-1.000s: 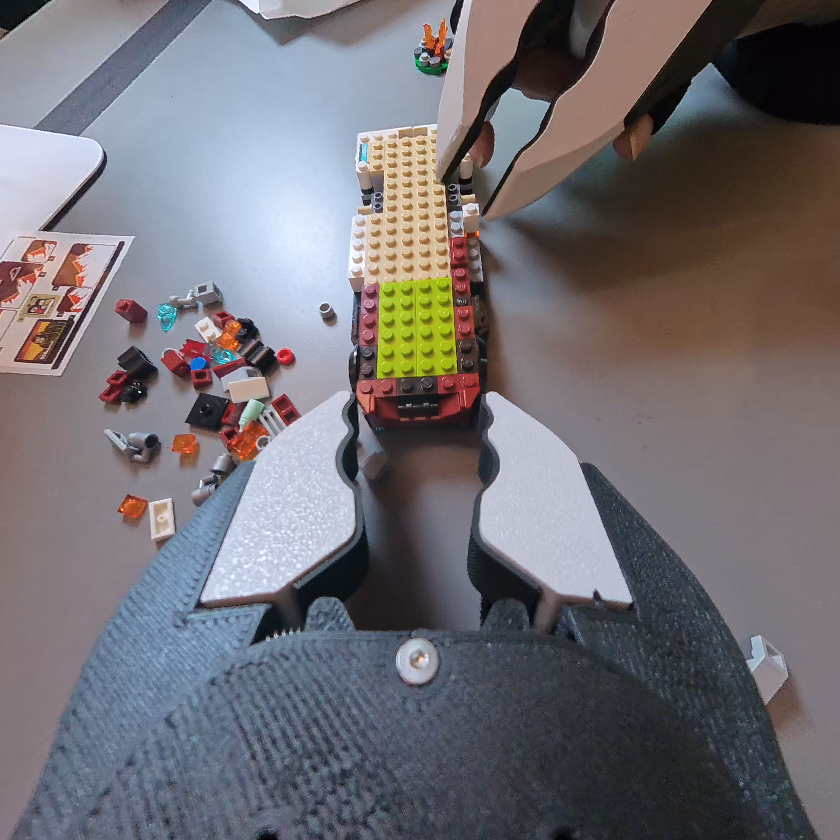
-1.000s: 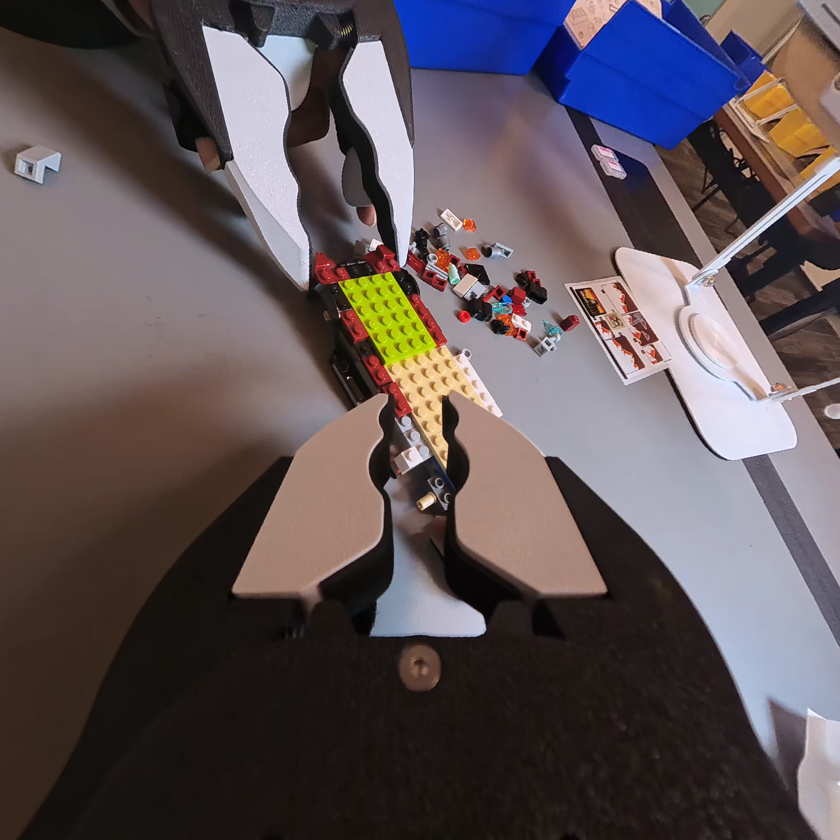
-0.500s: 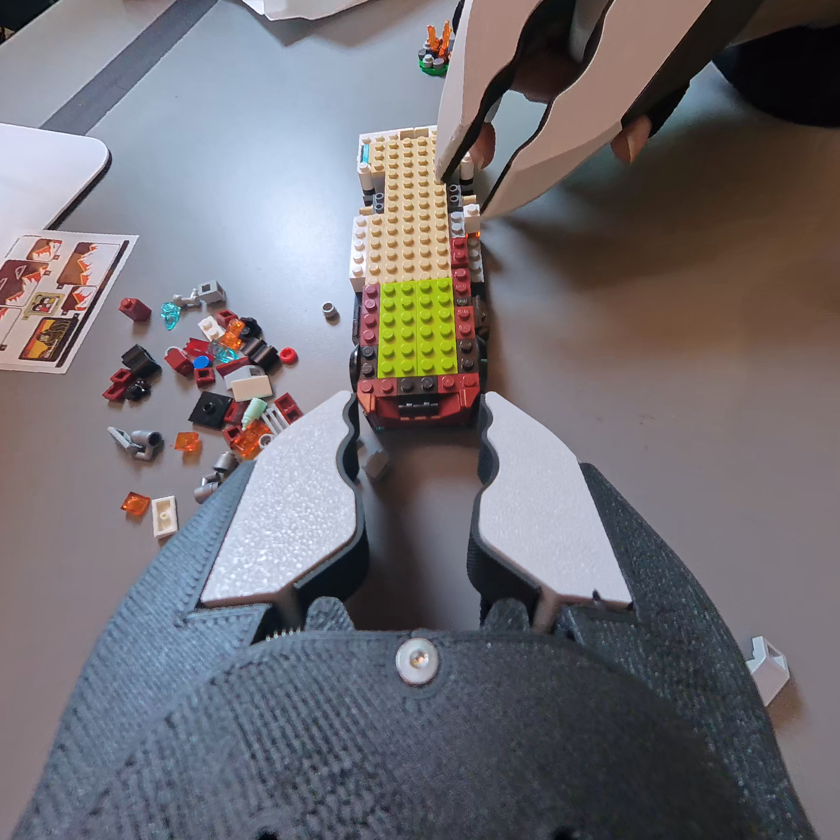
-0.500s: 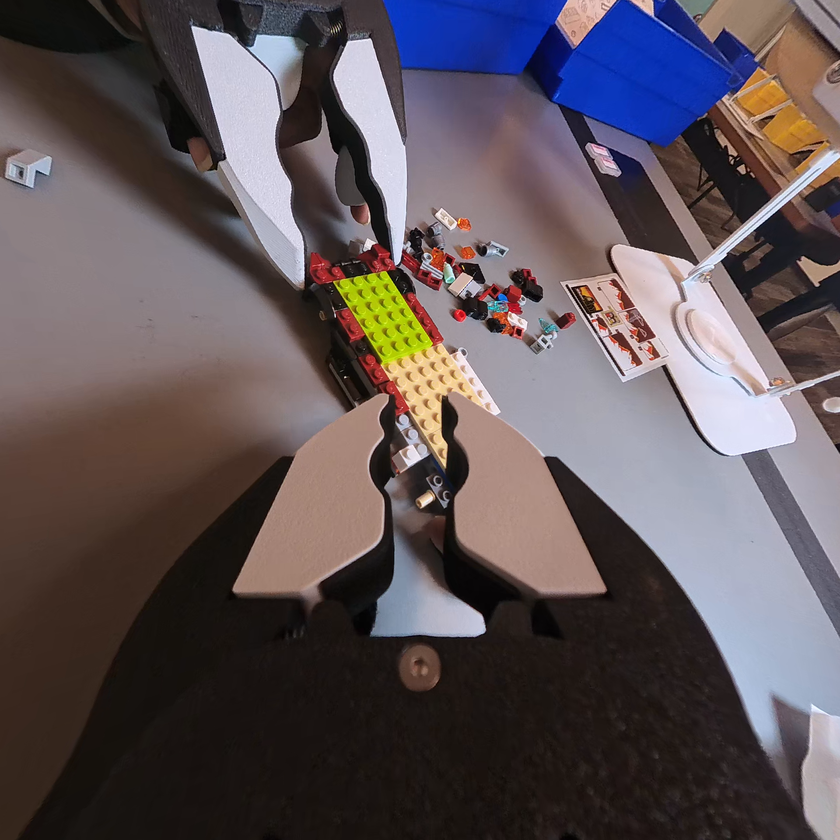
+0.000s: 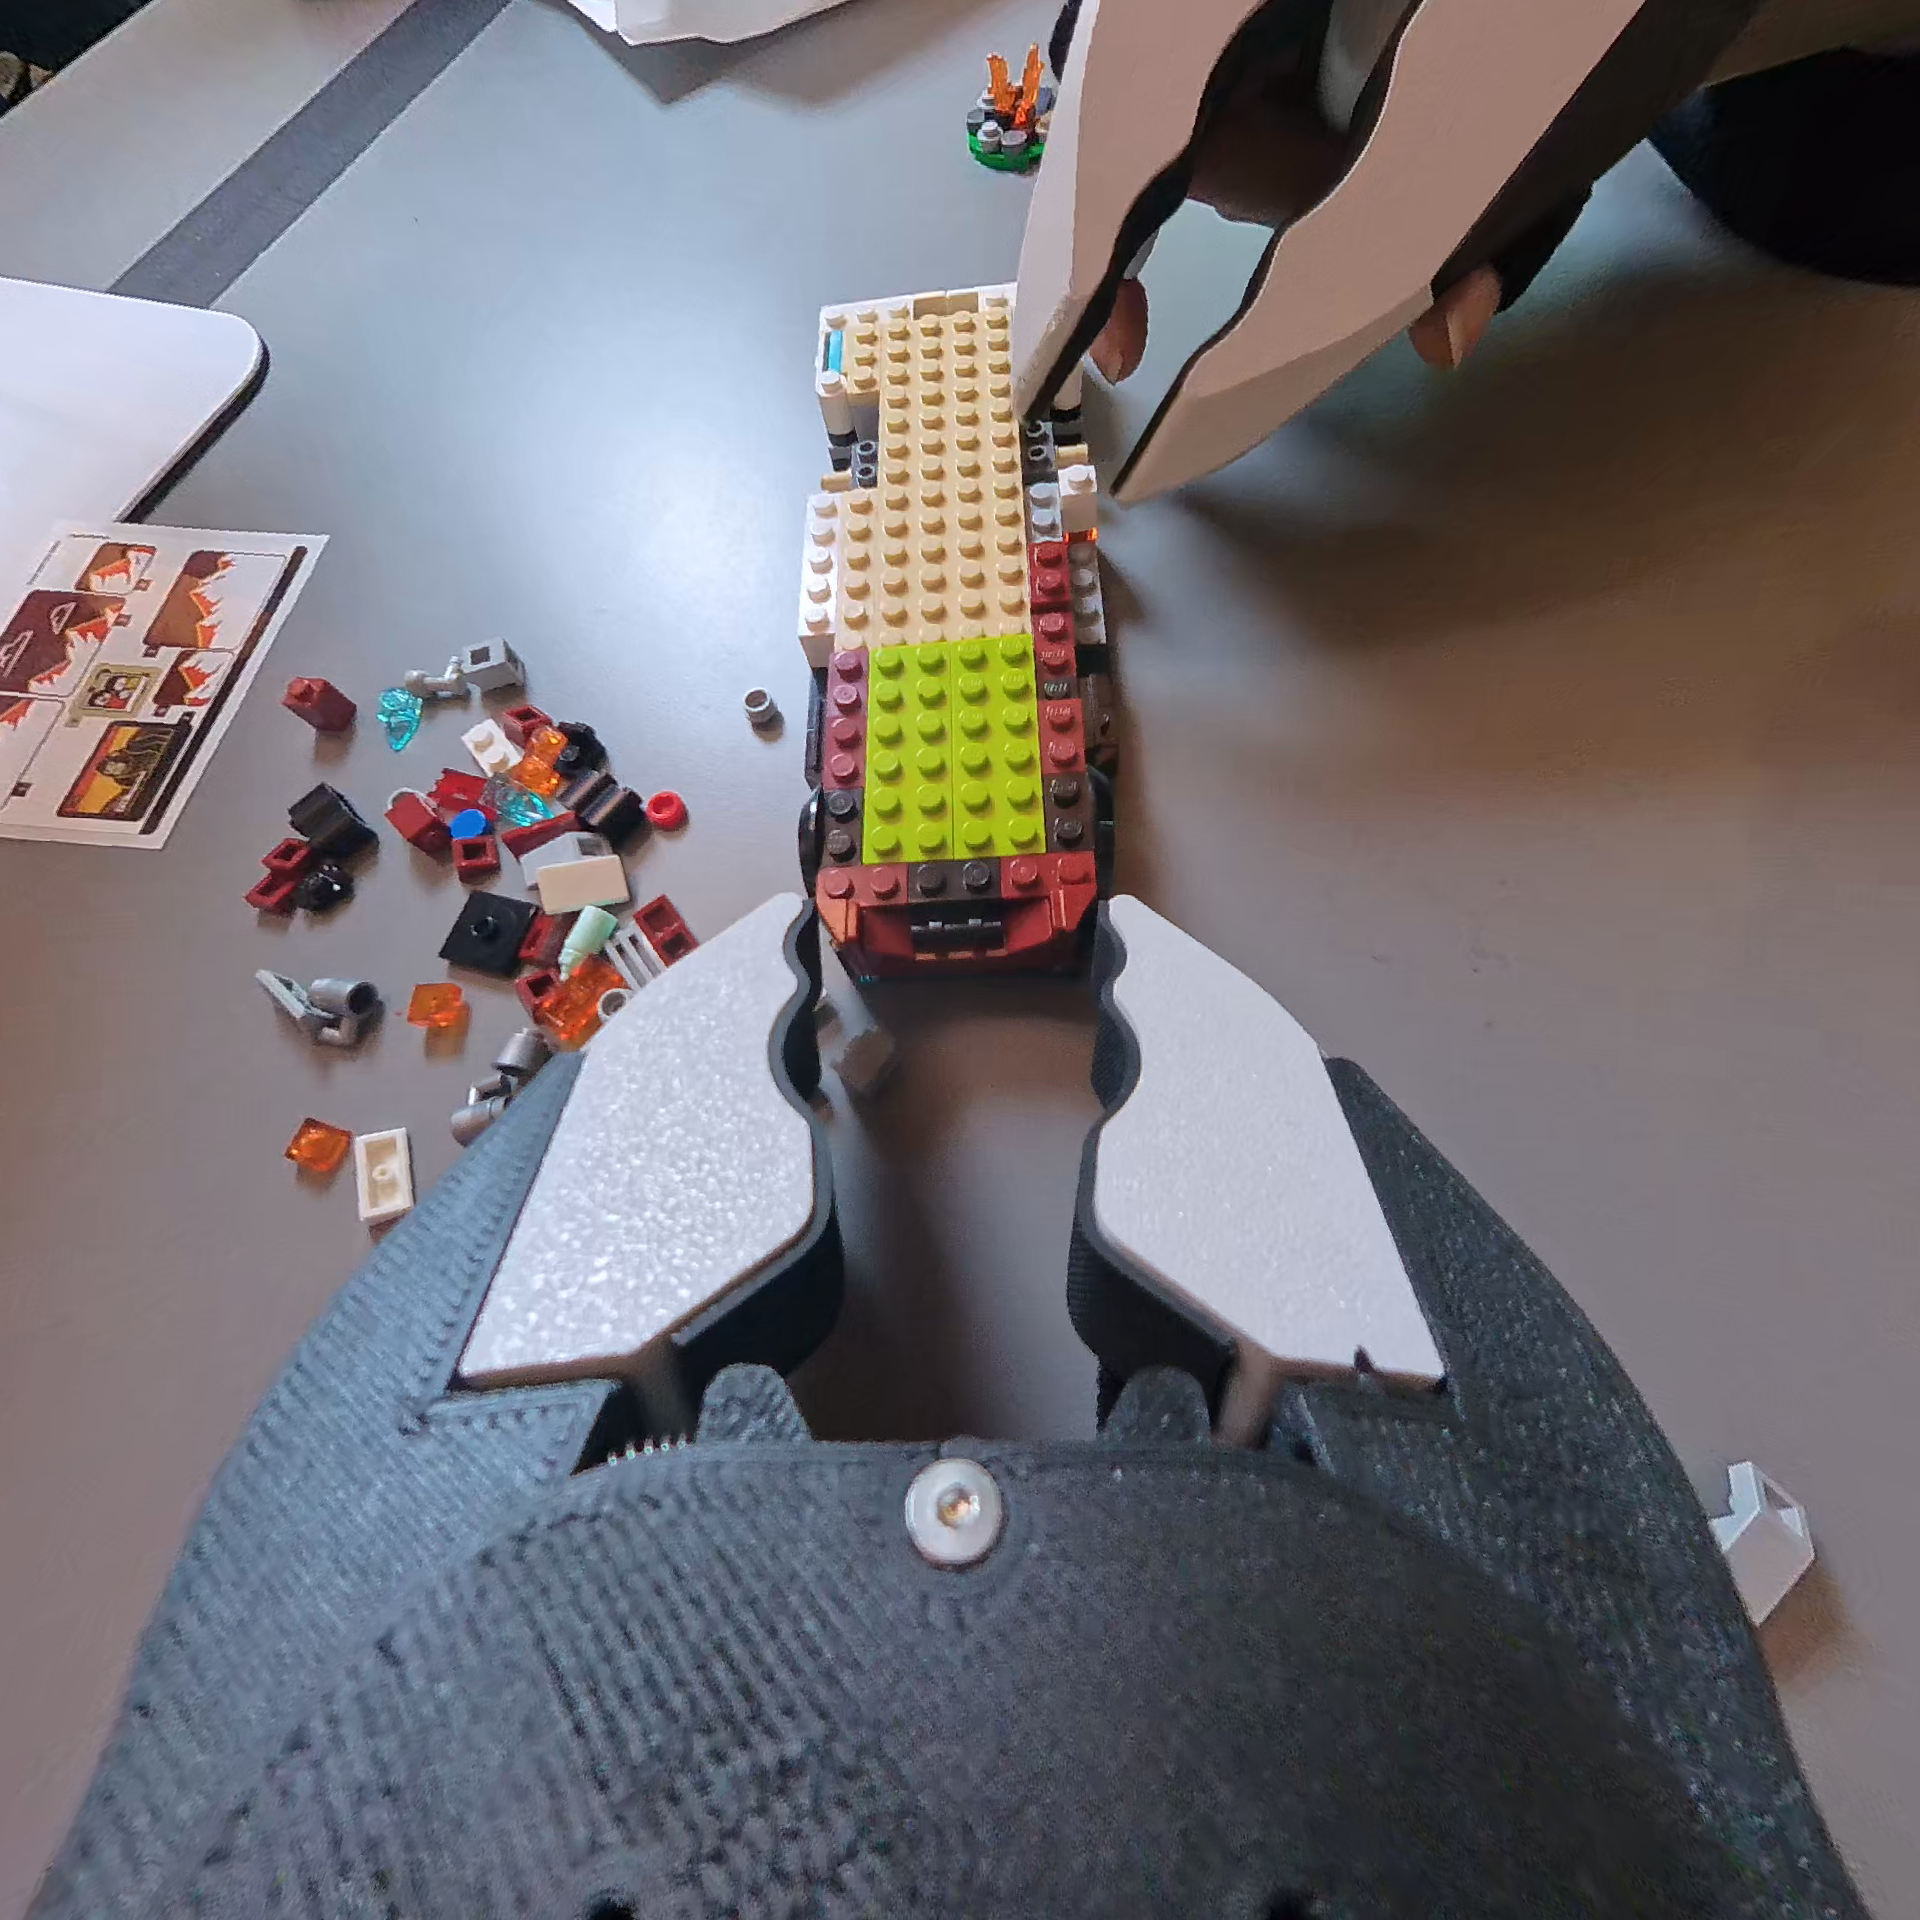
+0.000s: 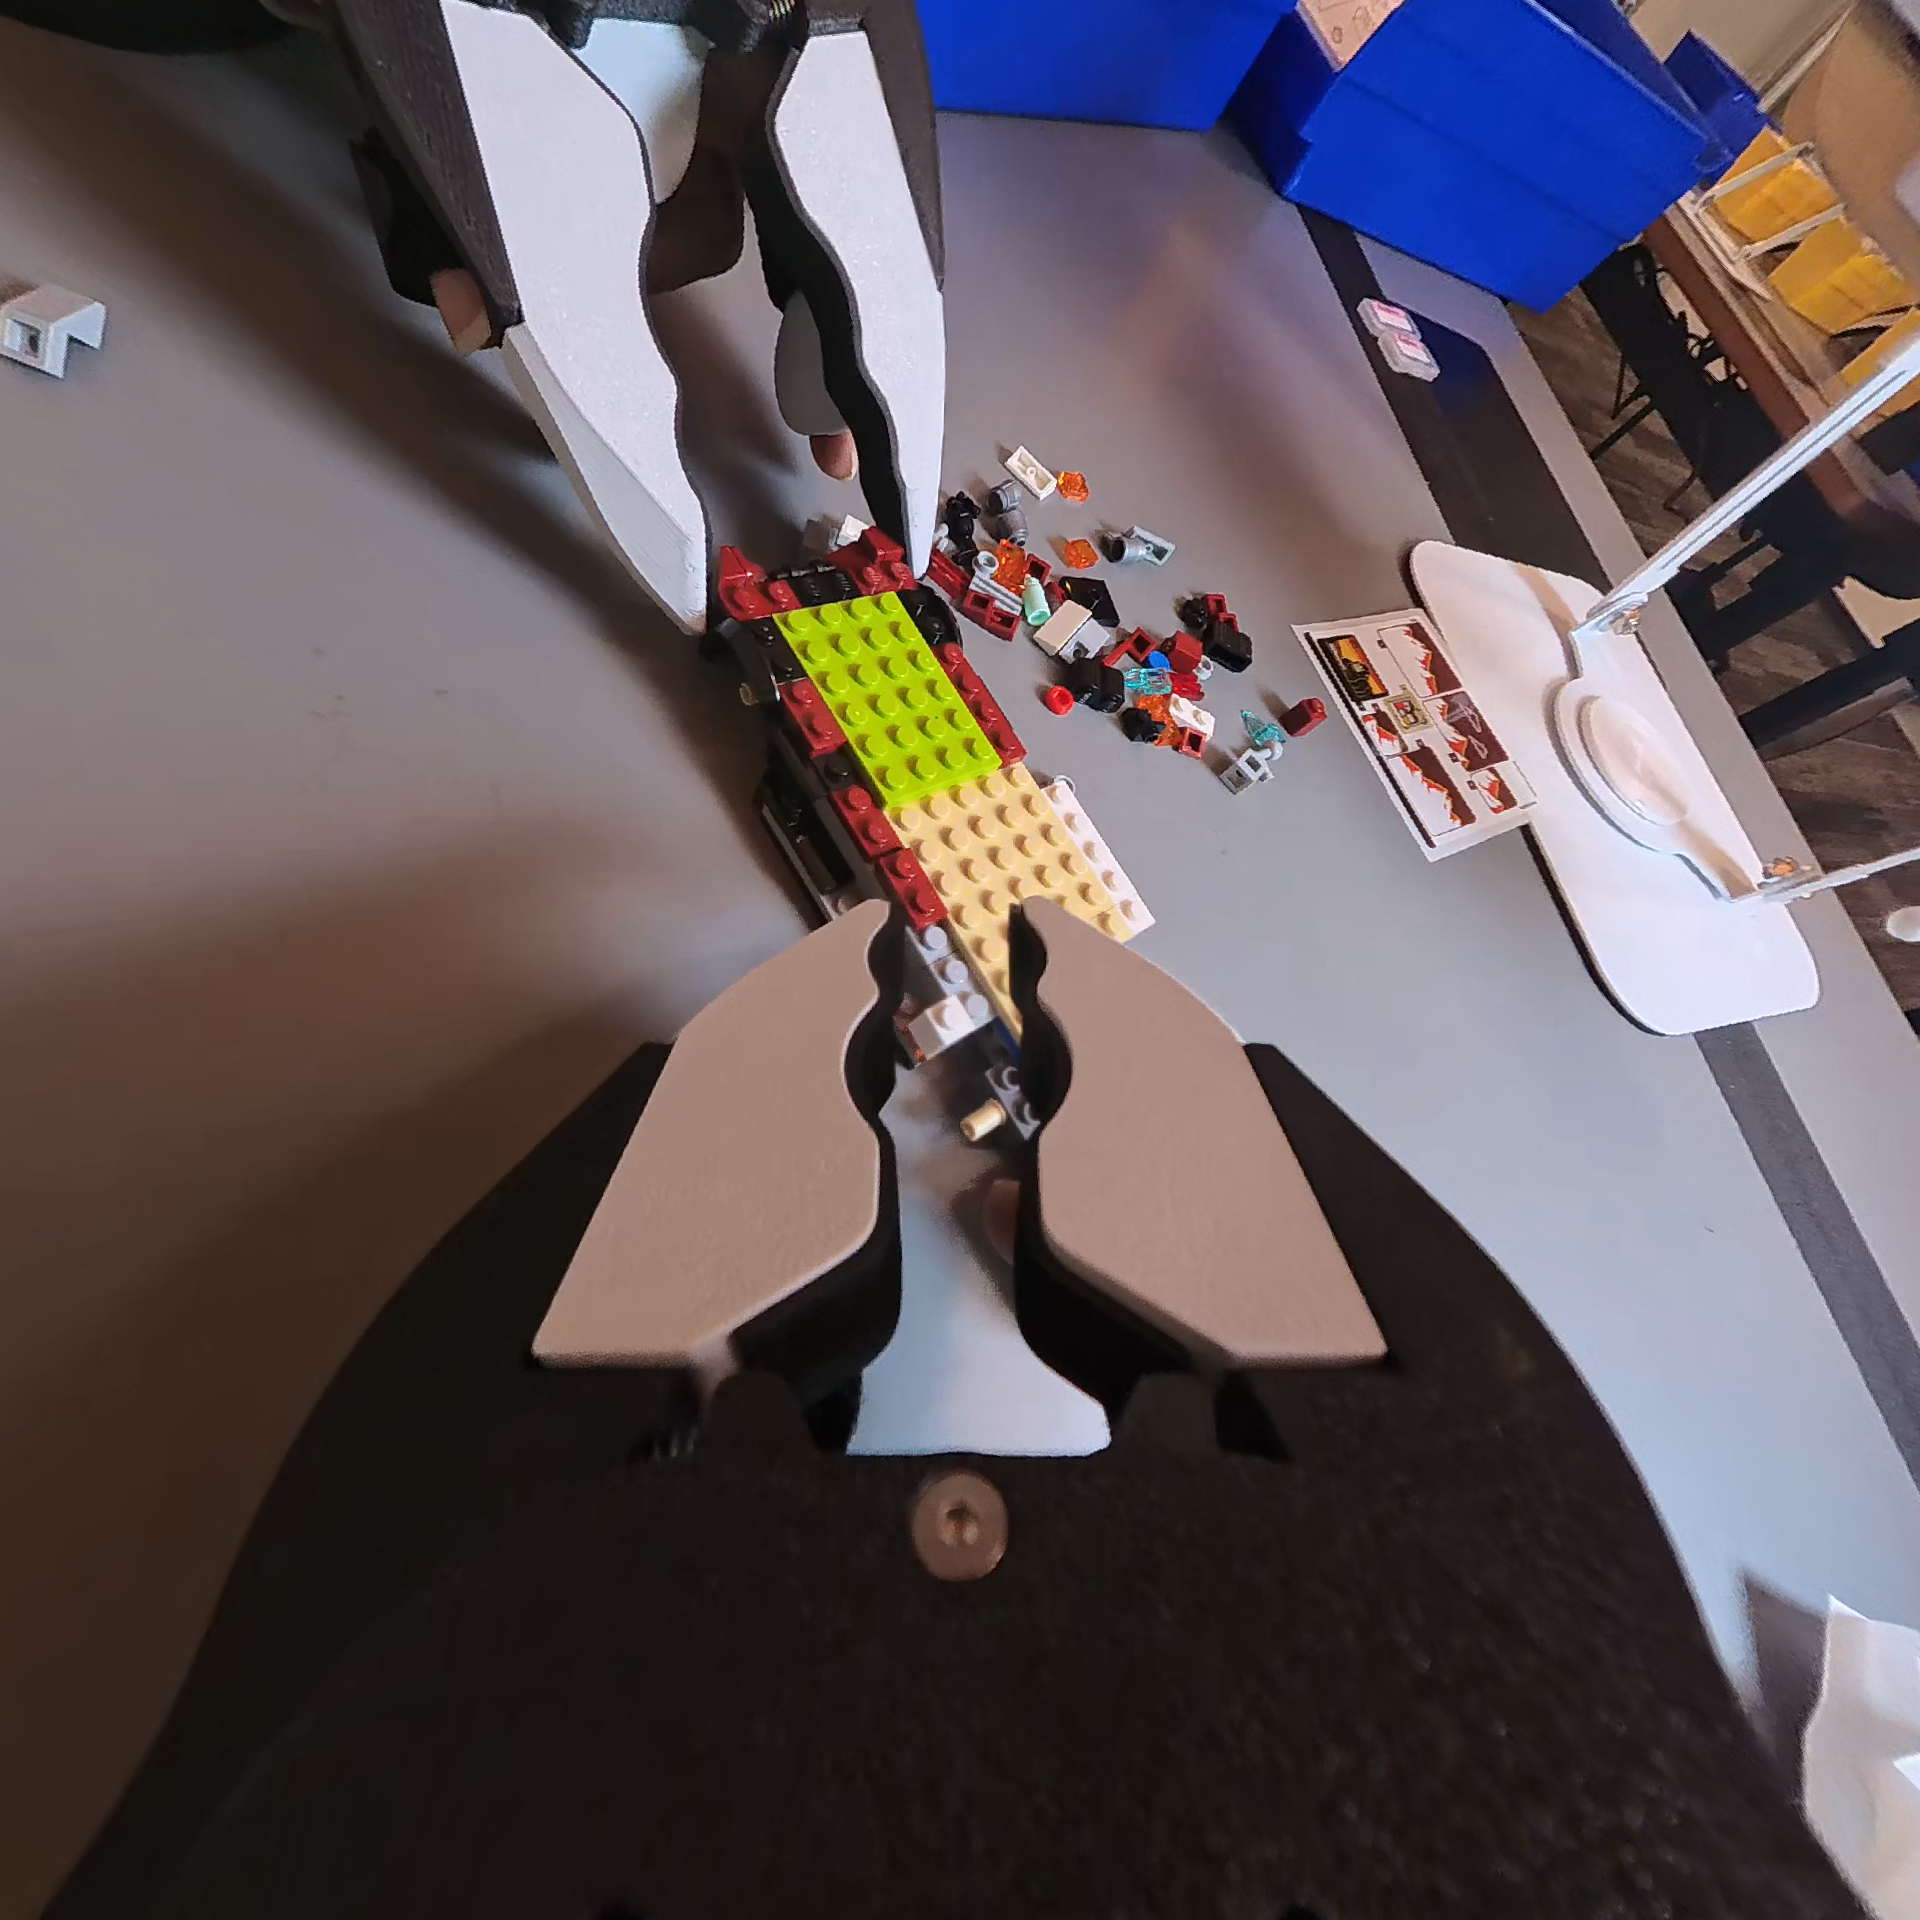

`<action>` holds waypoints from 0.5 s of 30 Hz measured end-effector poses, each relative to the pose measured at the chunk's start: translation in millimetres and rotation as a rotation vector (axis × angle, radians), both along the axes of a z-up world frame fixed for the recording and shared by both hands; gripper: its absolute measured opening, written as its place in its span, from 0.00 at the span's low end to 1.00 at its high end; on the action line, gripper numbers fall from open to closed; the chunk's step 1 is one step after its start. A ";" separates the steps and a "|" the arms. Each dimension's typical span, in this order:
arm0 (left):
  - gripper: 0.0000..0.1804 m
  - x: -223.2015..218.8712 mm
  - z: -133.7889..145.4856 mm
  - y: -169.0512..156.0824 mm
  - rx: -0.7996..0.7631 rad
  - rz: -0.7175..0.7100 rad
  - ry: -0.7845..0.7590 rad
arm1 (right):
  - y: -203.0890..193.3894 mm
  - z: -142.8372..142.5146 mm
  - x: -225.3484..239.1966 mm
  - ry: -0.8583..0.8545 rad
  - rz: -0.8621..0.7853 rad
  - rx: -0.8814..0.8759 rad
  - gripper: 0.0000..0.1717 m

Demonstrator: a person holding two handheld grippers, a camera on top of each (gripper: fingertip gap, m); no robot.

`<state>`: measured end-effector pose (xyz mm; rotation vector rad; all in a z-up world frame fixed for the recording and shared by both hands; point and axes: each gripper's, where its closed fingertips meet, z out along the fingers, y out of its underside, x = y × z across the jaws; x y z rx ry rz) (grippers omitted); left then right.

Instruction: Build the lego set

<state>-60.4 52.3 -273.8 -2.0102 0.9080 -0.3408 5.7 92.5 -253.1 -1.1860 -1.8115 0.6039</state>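
The left gripper (image 5: 951, 914) had its jaws spread wide around the dark red end of the brick model (image 5: 951, 758). Both pads seemed to press on its sides. The model lay flat, out in the middle of the table (image 5: 1455, 831).

A small grey piece (image 5: 862, 1049) sat right beside the left finger. It could get bumped away if the gripper slid.

A pile of loose bricks (image 5: 499, 862) lay just beside the model, toward the table's edge with the sticker sheet (image 5: 135, 675). A sideways push could send the model into them.

At the far end, the right gripper (image 5: 1081, 447) had its jaws close together, pinching the thin strip of grey and white bricks on the model's side. Those small bricks looked easy to snap off. If either gripper pulled or twisted hard, the long model might break apart.
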 end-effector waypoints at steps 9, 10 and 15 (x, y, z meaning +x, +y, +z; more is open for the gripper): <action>0.28 0.8 -0.1 -2.0 0.003 -0.003 0.004 | -5.8 -7.1 -0.9 -0.039 0.018 0.004 0.10; 0.28 1.5 -0.2 -3.0 0.003 -0.005 0.004 | -6.5 -7.0 -1.2 -0.040 0.019 0.004 0.10; 0.27 8.3 0.4 -10.3 0.016 -0.041 0.029 | -7.2 -10.1 -0.8 -0.070 0.022 0.032 0.10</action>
